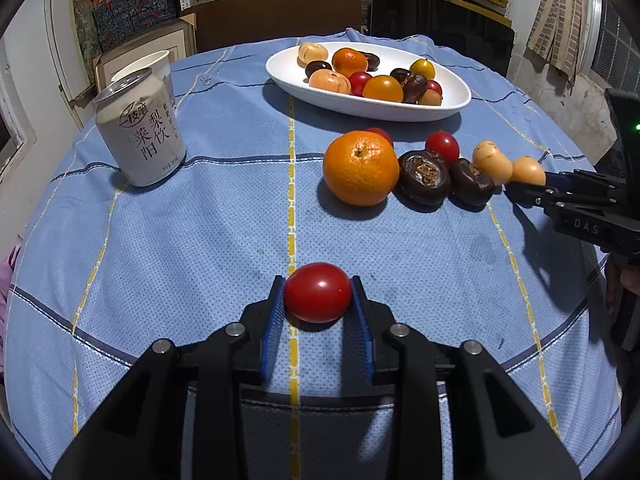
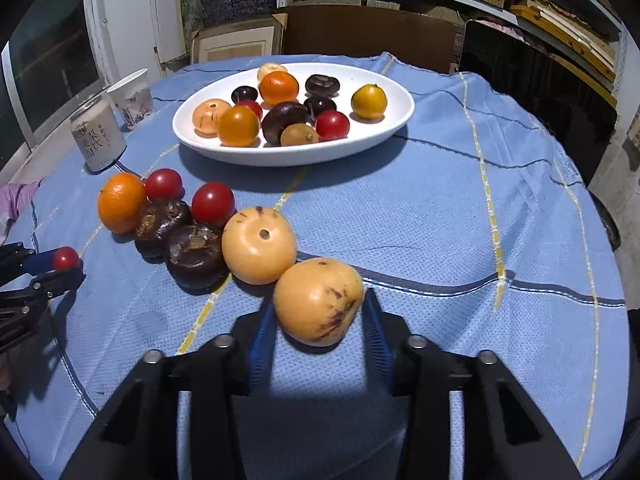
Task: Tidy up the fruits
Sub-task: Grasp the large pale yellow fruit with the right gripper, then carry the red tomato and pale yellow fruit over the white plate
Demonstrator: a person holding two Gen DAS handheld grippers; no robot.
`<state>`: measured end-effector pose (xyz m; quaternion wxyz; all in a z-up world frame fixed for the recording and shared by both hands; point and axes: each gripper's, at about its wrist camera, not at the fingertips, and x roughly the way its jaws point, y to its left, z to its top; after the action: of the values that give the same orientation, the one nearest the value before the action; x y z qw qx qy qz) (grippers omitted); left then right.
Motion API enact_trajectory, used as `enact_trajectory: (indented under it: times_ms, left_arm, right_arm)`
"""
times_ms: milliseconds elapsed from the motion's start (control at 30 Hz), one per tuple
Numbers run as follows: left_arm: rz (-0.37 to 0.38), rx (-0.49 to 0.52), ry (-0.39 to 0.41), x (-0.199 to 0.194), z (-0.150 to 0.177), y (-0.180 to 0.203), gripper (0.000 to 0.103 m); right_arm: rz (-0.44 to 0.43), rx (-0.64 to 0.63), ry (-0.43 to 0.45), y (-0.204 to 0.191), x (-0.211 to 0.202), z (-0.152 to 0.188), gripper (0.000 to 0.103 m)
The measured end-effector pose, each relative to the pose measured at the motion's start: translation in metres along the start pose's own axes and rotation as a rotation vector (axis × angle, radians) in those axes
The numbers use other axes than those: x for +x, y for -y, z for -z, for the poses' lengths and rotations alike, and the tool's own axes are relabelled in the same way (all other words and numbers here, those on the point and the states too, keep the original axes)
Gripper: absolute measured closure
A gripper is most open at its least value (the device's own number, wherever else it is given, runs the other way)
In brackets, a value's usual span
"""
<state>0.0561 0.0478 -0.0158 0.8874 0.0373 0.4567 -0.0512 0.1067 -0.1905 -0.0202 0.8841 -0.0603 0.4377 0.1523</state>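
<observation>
The red cherry tomato (image 1: 318, 293) sits low over the blue cloth near the front edge of the bench, pinched between the blue-padded fingers of the left gripper (image 1: 318, 300). Off to the side, the right gripper (image 2: 318, 316) has its fingers around a pale orange loquat (image 2: 318, 302) at the end of the loose row; the pads look pressed to its sides, though on the left one I can't be quite sure. That fruit lies touching a second loquat (image 2: 259, 245), then come two dark water chestnuts (image 2: 194, 256), two more cherry tomatoes (image 2: 213, 203) and a tangerine (image 2: 120, 202), all huddled together between the grippers and the dish.

I'd judge this to be the pick-up step for both hands: each has a fruit, neither has carried it off yet. The next move likely calls for lifting clear of the neighbours and bringing each piece over the rim of the white oval dish (image 2: 384, 128) further back, which already holds a mix of tomatoes, tangerines, chestnuts and loquats, so a free spot has to be chosen.

The bench is round under a blue checked tablecloth (image 1: 200, 240) with yellow stripes. A drink can (image 1: 140, 136) and a paper cup (image 2: 132, 96) stand at the far left. Behind are dark chairs and shelves stacked with flat boxes
</observation>
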Motion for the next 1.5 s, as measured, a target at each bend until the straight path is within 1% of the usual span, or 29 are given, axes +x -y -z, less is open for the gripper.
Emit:
enact_trajectory:
  times_ms: [100,233,433,633,800,1000,1233,1500]
  left_arm:
    - [0.003,-0.002,0.001,-0.001,-0.001,-0.001,0.072]
    - [0.003,-0.006,0.013,-0.007,-0.002,-0.001,0.072]
    - [-0.001,0.005,0.029,-0.015,-0.008,0.005,0.072]
    - [-0.003,0.019,0.036,-0.021,-0.014,0.014,0.072]
    - [-0.003,0.027,0.050,-0.027,-0.023,0.021,0.072]
    - [-0.002,0.036,0.055,-0.027,-0.040,0.028,0.072]
    - [0.005,0.032,0.094,-0.033,-0.071,0.031,0.072]
    - [0.013,0.012,0.108,-0.029,-0.093,0.030,0.072]
  right_arm:
    - [-0.030,0.032,0.006,0.002,-0.007,0.002,0.061]
    - [-0.061,0.045,0.042,-0.001,-0.029,0.007,0.061]
    - [-0.104,0.036,0.065,-0.010,-0.053,0.016,0.061]
    - [-0.128,0.008,0.060,-0.024,-0.060,0.020,0.061]
    - [-0.135,0.020,0.064,-0.028,-0.063,0.017,0.061]
    - [-0.138,0.015,0.079,-0.031,-0.067,0.008,0.061]
    - [-0.139,0.020,0.139,-0.029,-0.078,-0.021,0.061]
    - [-0.141,0.049,0.181,-0.020,-0.081,-0.035,0.061]
